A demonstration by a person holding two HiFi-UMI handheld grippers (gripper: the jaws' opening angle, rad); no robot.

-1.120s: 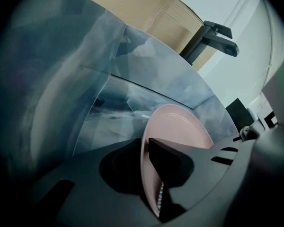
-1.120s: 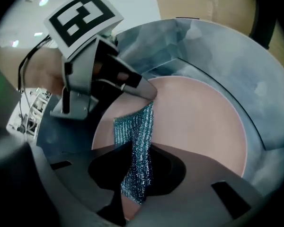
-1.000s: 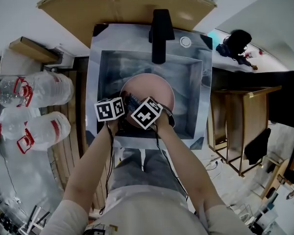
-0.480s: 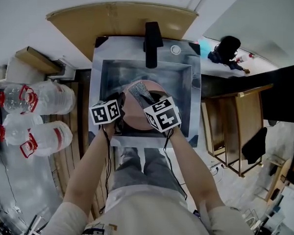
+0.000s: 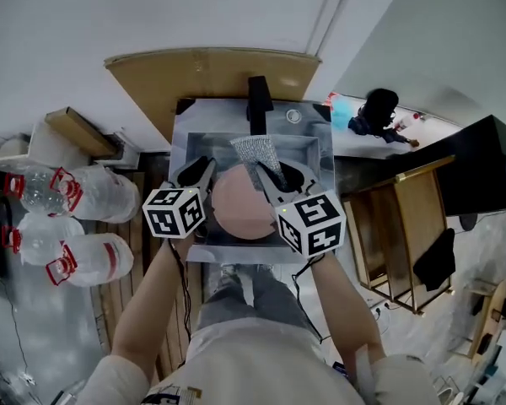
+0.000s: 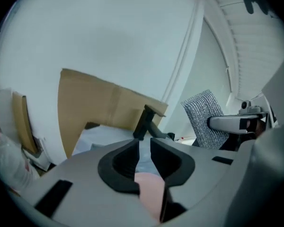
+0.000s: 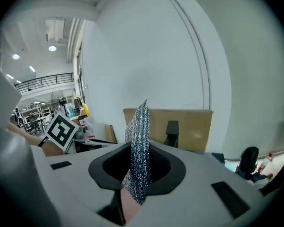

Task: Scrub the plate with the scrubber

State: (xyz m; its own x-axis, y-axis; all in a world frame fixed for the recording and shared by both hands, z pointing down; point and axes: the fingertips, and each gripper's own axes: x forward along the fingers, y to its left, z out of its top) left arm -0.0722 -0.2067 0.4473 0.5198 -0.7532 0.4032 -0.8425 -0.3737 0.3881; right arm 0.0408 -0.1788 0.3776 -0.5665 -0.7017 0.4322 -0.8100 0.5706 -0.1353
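Note:
A pink plate (image 5: pixel 241 202) lies in the steel sink (image 5: pixel 320 199). Both grippers are held high above it. My right gripper (image 5: pixel 266 172) is shut on a silver mesh scrubber (image 5: pixel 255 152), which stands up between its jaws (image 7: pixel 141 126) and hangs in the air over the plate's far edge. My left gripper (image 5: pixel 201 169) is to the left of the plate. Its jaws have just been closing; a narrow gap remains and nothing is between them. Through that gap the left gripper view shows the plate (image 6: pixel 149 195) below. The scrubber (image 6: pixel 206 119) is also seen there, at the right.
A black faucet (image 5: pixel 257 99) rises at the sink's back, with a cardboard sheet (image 5: pixel 202 70) against the wall behind it. Large water jugs (image 5: pixel 93 201) stand on the floor at the left. A wooden frame (image 5: pixel 405 234) and a dark counter are at the right.
Both grippers have risen from the plate toward the camera and moved apart. The scrubber has come up off the plate with the right gripper. The plate has stayed in the sink.

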